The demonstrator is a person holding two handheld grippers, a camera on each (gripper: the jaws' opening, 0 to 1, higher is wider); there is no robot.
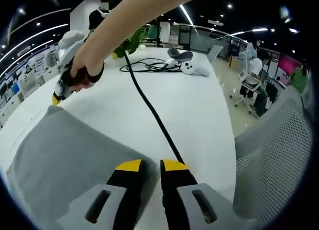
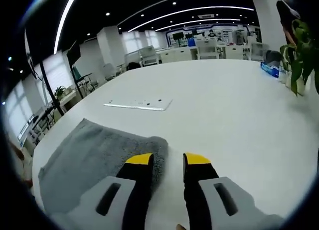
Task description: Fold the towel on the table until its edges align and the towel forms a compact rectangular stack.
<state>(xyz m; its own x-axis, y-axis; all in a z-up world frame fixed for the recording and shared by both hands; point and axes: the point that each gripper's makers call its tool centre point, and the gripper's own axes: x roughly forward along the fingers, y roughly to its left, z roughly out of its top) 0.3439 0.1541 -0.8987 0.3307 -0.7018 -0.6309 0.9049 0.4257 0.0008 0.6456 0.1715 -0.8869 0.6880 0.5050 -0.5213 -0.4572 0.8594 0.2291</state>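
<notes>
In the left gripper view, the left hand-held gripper (image 1: 151, 166) is seen nearest, its yellow-tipped jaws a narrow gap apart and closed on nothing; the left jaw lies over the near edge of the towel (image 1: 65, 155), the right over bare table (image 1: 199, 110). A black cable (image 1: 149, 108) runs from between the jaws away across the table. In the right gripper view, the right hand-held gripper (image 2: 168, 160) is likewise held slightly open and empty, its left jaw tip at the rounded corner of the towel (image 2: 94, 160), its right jaw over the white surface.

The grey towel is spread on the table near its edge, between the two grippers. From the softly rounded, thick-looking edge at the right gripper, it is judged that at least one fold may already be in place, though the layers cannot be counted. A compact stack is not yet formed: a broad sheet is left, so further folding and edge alignment remain.

The towel's long axis appears to run from one gripper toward the other, along the table edge.

Farther off, the other gripper (image 1: 67, 83) is seen held in a person's hand (image 1: 84, 65) at the towel's far corner. Beyond lie a flat clear sheet (image 2: 139, 104), a white controller (image 1: 194, 67), a potted plant (image 2: 299, 46) and a mesh chair (image 1: 279, 155).
</notes>
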